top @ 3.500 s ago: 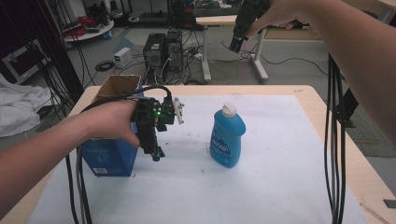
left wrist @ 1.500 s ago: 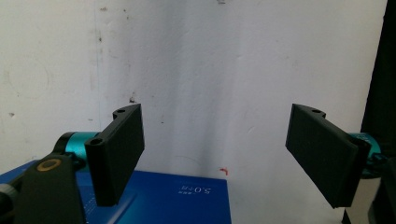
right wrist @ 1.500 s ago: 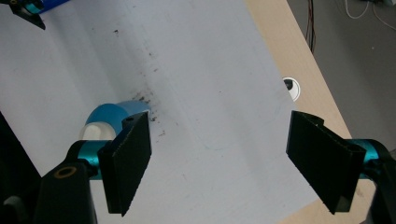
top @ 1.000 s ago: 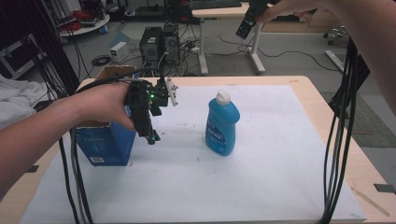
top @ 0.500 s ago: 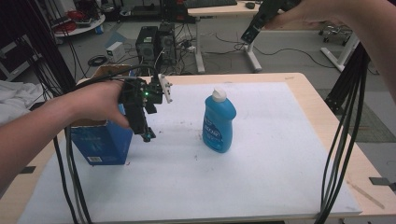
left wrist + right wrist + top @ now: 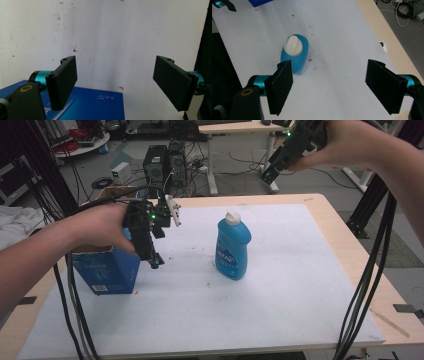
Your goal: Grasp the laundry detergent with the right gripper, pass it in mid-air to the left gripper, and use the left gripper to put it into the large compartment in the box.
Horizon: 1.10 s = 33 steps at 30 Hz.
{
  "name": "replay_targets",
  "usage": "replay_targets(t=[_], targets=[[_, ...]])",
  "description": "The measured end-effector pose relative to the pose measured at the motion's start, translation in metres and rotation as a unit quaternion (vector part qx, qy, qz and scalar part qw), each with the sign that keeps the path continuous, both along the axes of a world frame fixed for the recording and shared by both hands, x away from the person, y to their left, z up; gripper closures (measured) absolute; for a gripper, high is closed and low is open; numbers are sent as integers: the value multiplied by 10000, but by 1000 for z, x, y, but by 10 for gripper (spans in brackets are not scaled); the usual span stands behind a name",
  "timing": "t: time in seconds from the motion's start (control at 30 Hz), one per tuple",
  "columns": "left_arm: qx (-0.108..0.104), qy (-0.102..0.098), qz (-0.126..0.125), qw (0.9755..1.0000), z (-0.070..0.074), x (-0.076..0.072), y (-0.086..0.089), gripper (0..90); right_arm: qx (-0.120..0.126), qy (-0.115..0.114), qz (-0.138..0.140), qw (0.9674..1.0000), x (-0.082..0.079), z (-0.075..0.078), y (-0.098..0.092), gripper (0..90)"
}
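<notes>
Soap bottle (image 6: 233, 249), blue with a white cap, stands upright near the middle of the white-covered tabletop (image 6: 280, 310), a little toward the far edge. From above, in the right gripper view, its cap shows as a pale disc on the blue body (image 6: 294, 53), with small dark specks on the sheet beside it.

Right claw (image 6: 270, 174) hangs high in the air beyond the far edge, tilted down toward the bottle and well apart from it. Its jaws stand wide apart with nothing between them.

Left claw (image 6: 155, 263) hovers low over the sheet toward the left edge, pointing downward, with a green light glowing on its body. Its jaws are also spread wide and grip nothing. A blue box (image 6: 106, 272) stands just beside it at the left edge, its top showing under the jaws in the left gripper view (image 6: 100, 105). Black cables (image 6: 367, 285) hang down over the right edge.
</notes>
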<state>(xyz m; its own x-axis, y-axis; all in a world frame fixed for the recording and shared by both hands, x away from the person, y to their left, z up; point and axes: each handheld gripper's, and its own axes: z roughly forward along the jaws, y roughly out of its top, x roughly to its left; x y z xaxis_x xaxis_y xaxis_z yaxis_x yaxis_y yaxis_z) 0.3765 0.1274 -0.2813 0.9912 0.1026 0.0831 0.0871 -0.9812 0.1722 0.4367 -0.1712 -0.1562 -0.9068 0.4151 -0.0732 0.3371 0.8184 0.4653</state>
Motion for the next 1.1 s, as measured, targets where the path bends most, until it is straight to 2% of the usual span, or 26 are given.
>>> replay_targets(t=[0.23,0.43,0.73,1.0,1.1], targets=[[17,-13,17,10000,0,-1,0,196,139,92,33,9999,-13,-27,-2,215],[15,-34,21,10000,0,-1,0,196,212,91,29,9997,-19,-41,-1,215],[-17,-58,28,10000,0,-1,1,196,336,192,-19,9992,-29,-71,3,215],[-22,-46,37,10000,0,-2,0,196,420,199,-89,9989,-34,-89,7,215],[5,-46,14,10000,1,-2,0,196,459,259,-84,9986,-38,-102,12,215]])
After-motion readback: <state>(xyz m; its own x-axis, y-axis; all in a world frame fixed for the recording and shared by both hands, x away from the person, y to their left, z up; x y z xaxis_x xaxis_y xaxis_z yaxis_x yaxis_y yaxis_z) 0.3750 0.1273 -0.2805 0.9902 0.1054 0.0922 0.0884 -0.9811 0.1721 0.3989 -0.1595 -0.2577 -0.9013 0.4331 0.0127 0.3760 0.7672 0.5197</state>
